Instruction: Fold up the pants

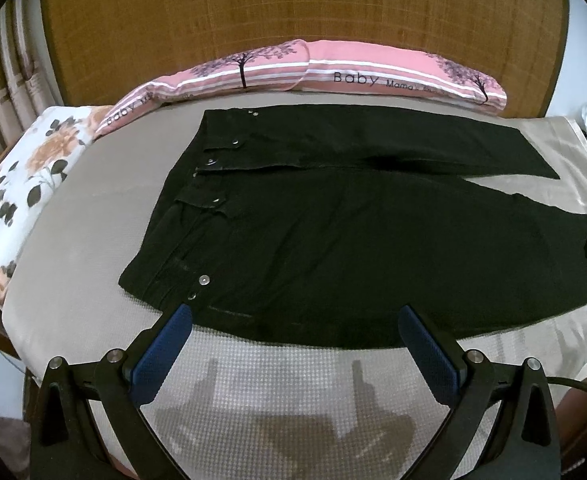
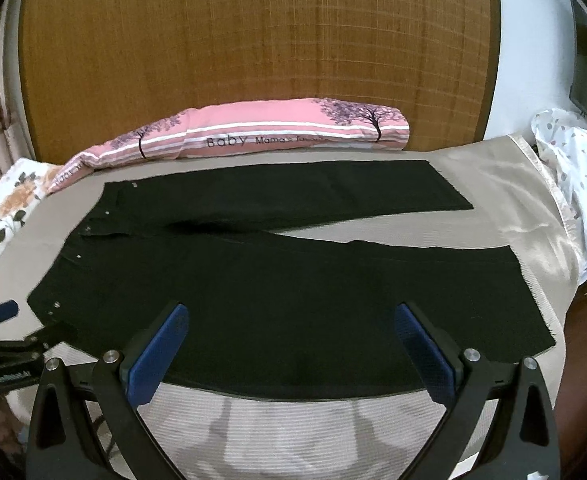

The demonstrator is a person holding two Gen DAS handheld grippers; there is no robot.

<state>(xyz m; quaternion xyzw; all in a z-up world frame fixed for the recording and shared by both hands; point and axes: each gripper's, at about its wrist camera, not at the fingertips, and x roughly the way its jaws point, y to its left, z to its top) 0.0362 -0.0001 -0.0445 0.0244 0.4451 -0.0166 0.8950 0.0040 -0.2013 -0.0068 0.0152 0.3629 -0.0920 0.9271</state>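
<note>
Both grippers hang just above the near edge of the pants, empty and spread wide. Left gripper (image 1: 295, 320) has its blue pads (image 1: 161, 354) apart over the near waist corner, close to the rivets; in the right wrist view it (image 2: 33, 322) shows at the far left, its tips at or touching that corner. Right gripper (image 2: 291, 316) is splayed the same way over the near leg, farther toward the hem, gripping nothing.

The black pants (image 2: 261, 296) lie flat and full length on the beige bed cover (image 2: 489, 184), waistband to the left, hems to the right. The two legs are spread in a narrow V: the far leg (image 2: 333, 188) runs along the far side, the near leg lies in front of the grippers, and a wedge of cover shows between them toward the hems. Behind, a pink pillow (image 2: 277, 128) rests against the wooden headboard (image 2: 253, 28), and a floral pillow (image 1: 25, 176) sits at the left.

No fold appears to have been made; the cloth is only smoothed out. By my reading everything is left: pinch the near edge at waist and leg, carry the near leg over onto the far one, then fold the doubled length across.
</note>
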